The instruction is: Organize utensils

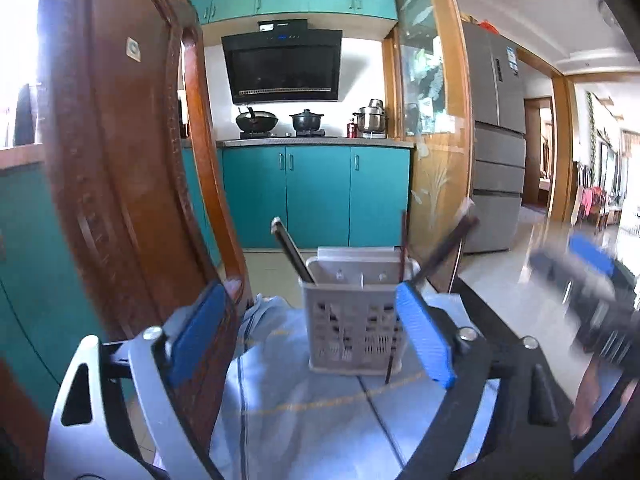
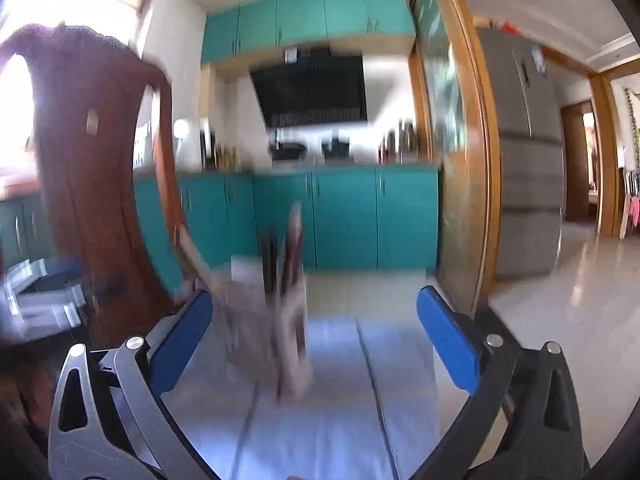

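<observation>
Now, left gripper point(image 1: 312, 332): we hold it spread, empty.
Right gripper point(image 2: 316, 344): spread wide, empty.
Utensil basket point(image 1: 352, 324): upright on table, chopsticks point(image 1: 404, 244) inside.

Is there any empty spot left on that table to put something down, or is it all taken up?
Bare tablecloth lies in front of the grey utensil basket, between it and the left tool, and to the basket's right in the right wrist view. The left is crowded: the wooden chair back stands close to the basket. Chopsticks stick up from it.
</observation>
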`<state>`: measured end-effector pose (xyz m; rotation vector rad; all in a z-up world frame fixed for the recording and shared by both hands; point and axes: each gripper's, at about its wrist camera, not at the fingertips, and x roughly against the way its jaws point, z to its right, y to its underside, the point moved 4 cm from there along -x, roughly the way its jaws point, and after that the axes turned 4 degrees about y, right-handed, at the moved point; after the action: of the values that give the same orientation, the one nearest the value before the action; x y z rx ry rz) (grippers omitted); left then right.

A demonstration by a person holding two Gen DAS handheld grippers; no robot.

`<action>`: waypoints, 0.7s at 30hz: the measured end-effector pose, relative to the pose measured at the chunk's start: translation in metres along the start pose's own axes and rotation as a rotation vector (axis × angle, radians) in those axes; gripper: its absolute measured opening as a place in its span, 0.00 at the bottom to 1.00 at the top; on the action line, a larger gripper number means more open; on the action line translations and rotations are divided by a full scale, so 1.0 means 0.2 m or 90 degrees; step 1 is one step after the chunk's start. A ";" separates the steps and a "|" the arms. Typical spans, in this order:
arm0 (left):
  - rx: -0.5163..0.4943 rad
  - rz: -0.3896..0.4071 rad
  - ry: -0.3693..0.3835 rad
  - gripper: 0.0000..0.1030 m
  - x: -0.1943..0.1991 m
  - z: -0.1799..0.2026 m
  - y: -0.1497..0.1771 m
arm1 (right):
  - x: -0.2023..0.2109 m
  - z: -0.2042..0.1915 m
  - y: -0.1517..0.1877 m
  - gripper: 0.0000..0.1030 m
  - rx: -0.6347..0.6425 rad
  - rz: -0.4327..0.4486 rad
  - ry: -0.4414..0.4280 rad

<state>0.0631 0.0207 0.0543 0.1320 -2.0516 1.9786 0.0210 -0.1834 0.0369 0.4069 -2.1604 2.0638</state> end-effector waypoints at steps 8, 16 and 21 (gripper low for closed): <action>0.016 -0.026 -0.006 0.93 0.14 0.01 0.17 | 0.08 -0.04 0.09 0.97 0.009 -0.013 -0.004; 0.022 -0.029 -0.009 0.96 0.16 -0.03 0.20 | 0.07 -0.13 0.11 0.97 0.060 -0.006 0.005; 0.026 -0.034 -0.011 0.96 0.16 -0.05 0.21 | 0.07 -0.14 0.11 0.97 0.071 -0.002 0.008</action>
<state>0.0219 0.0374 0.0221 0.2109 -1.9981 1.9946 -0.0013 -0.1561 0.0206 0.4072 -2.0417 2.1865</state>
